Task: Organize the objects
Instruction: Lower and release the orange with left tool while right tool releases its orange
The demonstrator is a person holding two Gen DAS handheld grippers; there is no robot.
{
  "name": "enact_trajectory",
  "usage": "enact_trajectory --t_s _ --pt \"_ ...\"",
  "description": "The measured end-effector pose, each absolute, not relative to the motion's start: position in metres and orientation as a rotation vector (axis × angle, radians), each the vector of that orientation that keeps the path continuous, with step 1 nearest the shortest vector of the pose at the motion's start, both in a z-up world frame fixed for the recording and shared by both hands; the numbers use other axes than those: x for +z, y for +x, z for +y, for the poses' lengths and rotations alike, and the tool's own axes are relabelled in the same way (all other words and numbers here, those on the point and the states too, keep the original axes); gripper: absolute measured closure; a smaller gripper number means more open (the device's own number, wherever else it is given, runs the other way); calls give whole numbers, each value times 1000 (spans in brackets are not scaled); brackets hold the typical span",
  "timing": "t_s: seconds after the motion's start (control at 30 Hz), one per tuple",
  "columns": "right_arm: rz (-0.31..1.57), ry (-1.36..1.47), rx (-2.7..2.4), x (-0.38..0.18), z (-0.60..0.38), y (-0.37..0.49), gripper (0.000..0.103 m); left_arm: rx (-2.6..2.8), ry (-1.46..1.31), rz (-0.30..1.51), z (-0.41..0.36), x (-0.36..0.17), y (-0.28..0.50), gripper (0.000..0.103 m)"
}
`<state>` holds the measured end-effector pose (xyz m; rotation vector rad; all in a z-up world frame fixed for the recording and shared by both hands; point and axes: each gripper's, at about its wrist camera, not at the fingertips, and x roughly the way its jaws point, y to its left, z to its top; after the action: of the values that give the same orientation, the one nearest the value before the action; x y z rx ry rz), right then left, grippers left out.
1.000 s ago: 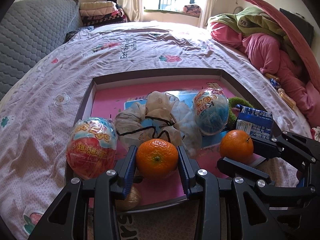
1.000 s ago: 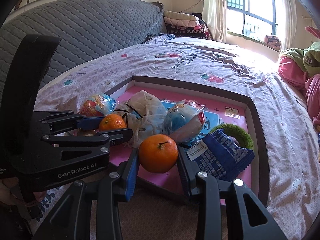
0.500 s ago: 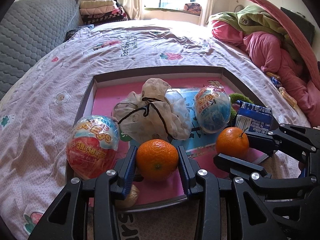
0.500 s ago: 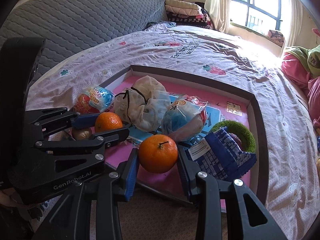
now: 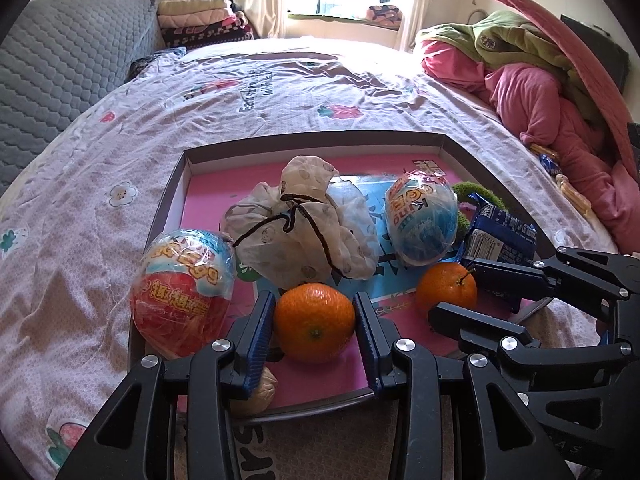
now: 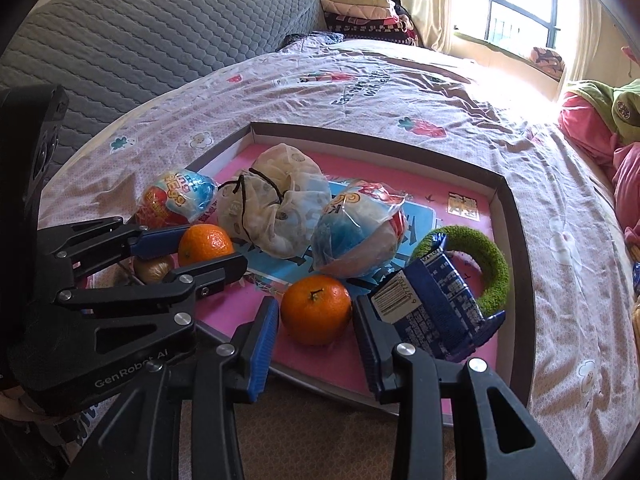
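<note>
Two oranges: one sits in each gripper, over the near edge of the tray [image 5: 168,200].
Left gripper [image 5: 315,322]: its blue pads squeeze the left orange [image 5: 314,322] on both sides.
Right gripper [image 6: 316,320]: it is around the right orange [image 6: 316,309], and the right pad looks a tiny bit off the skin, so I cannot tell if it holds tight.
Could go wrong: a round, smooth orange may roll out and drop on the bed if the squeeze is weak.
Also: the blue packet [image 6: 436,312] touches the right finger and may get pushed.
Shapes: the wrapped eggs [image 5: 182,292] are round and crinkly, so a bump may make them roll.
Soft things: the white tied bag [image 5: 304,228] is floppy, and the green ring [image 6: 490,264] looks fuzzy.
</note>
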<state>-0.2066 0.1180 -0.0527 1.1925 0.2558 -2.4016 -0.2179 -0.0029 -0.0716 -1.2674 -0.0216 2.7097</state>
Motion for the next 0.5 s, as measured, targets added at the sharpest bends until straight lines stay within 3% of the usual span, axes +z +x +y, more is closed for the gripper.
enact_trajectory --t_s 0.27,0.5 --pt "256 1153 -2419 -44 119 -201 64 2720 -1263 -48 -6 -66 -215 57" --pt "227 1102 -2440 -29 123 -194 62 2741 -1230 -59 -8 -51 -205 47"
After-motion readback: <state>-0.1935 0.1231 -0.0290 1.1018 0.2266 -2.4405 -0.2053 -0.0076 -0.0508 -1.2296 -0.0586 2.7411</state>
